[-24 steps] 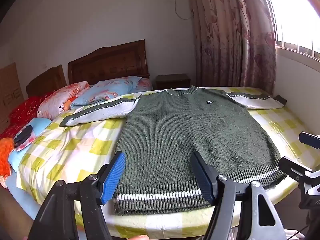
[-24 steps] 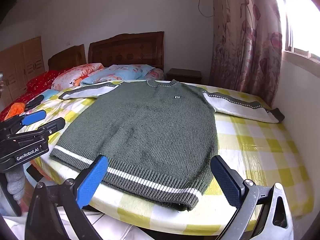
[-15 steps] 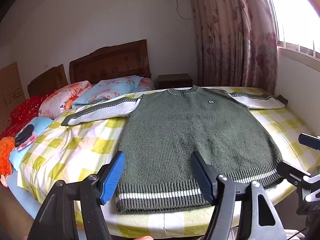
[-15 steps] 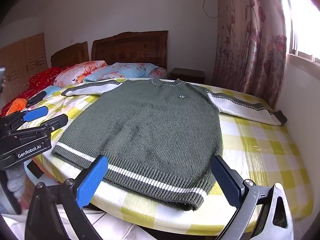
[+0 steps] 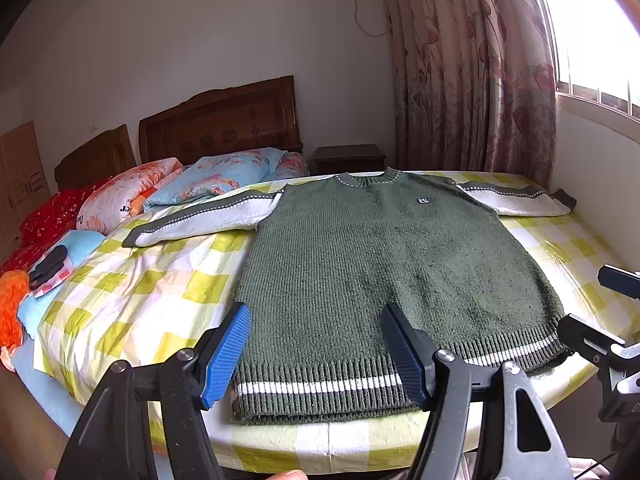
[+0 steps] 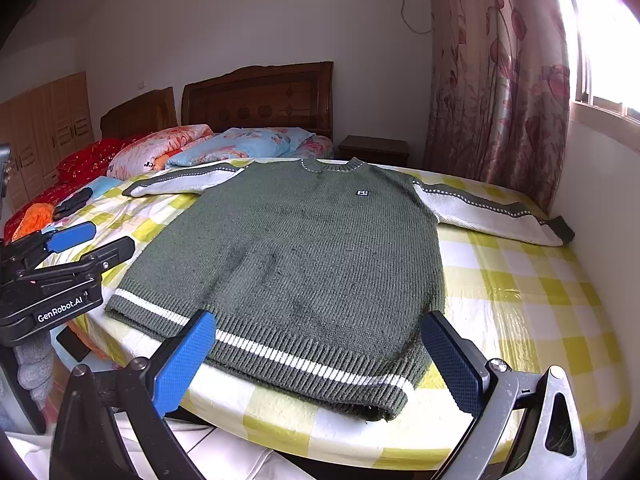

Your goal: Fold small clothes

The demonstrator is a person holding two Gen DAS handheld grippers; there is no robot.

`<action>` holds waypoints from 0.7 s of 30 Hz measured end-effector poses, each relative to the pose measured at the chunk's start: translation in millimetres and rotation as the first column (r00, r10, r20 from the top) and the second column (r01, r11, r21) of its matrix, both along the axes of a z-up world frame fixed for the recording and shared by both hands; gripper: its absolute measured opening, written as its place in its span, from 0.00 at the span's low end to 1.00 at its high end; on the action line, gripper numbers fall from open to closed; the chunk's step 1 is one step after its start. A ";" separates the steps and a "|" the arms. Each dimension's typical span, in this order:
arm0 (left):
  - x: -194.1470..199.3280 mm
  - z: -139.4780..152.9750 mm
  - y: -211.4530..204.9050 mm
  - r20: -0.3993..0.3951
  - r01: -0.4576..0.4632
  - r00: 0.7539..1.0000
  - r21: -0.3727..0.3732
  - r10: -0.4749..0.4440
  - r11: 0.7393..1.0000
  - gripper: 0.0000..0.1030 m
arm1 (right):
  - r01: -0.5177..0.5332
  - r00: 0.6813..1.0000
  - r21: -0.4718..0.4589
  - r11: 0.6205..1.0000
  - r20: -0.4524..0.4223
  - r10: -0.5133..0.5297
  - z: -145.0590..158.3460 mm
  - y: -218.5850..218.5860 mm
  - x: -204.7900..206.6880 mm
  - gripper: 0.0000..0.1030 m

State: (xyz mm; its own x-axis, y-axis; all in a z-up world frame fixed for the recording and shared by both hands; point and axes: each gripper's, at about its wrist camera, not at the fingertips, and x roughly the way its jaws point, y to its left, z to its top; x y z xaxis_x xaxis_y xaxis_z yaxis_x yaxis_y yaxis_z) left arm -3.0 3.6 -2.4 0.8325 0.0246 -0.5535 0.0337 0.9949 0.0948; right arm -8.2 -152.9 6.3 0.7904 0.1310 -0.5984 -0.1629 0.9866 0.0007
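Note:
A dark green knit sweater [image 5: 380,260] [image 6: 304,248] with white-and-green sleeves lies flat, front up, on the yellow-checked bed cover [image 5: 132,296] [image 6: 532,304]. Both sleeves are spread out sideways, and the striped hem lies at the near edge of the bed. My left gripper [image 5: 316,320] hovers open just before the hem's left half, and its blue pads [image 5: 224,356] touch nothing. My right gripper [image 6: 320,324] stands wide open in front of the hem's right half, with nothing gripped. Each gripper shows at the edge of the other's view: the right gripper [image 5: 592,340], the left gripper [image 6: 68,256].
Floral pillows [image 5: 224,176] and a red quilt [image 5: 52,216] lie by the wooden headboard [image 5: 224,120]. A black object [image 5: 48,264] and orange cloth [image 5: 10,308] sit at the bed's left side. A wall [image 6: 600,200] and curtain [image 5: 472,72] close the right side.
Both views have drifted a little, so the scene sits slightly further right in the right wrist view. The sweater lies as before, and both grippers' jaws stand as wide as they did.

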 end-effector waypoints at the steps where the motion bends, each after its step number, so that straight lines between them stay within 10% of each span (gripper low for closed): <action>1: -0.1 -0.1 0.2 -0.001 -0.001 1.000 -0.001 0.001 1.000 0.67 | -0.001 1.000 0.001 1.000 -0.001 0.001 0.1 0.0 0.1 1.00; 21: 2.0 -2.5 3.8 -0.021 -0.013 1.000 -0.009 0.012 1.000 0.67 | -0.006 1.000 0.011 1.000 -0.007 0.006 -0.2 2.8 1.8 1.00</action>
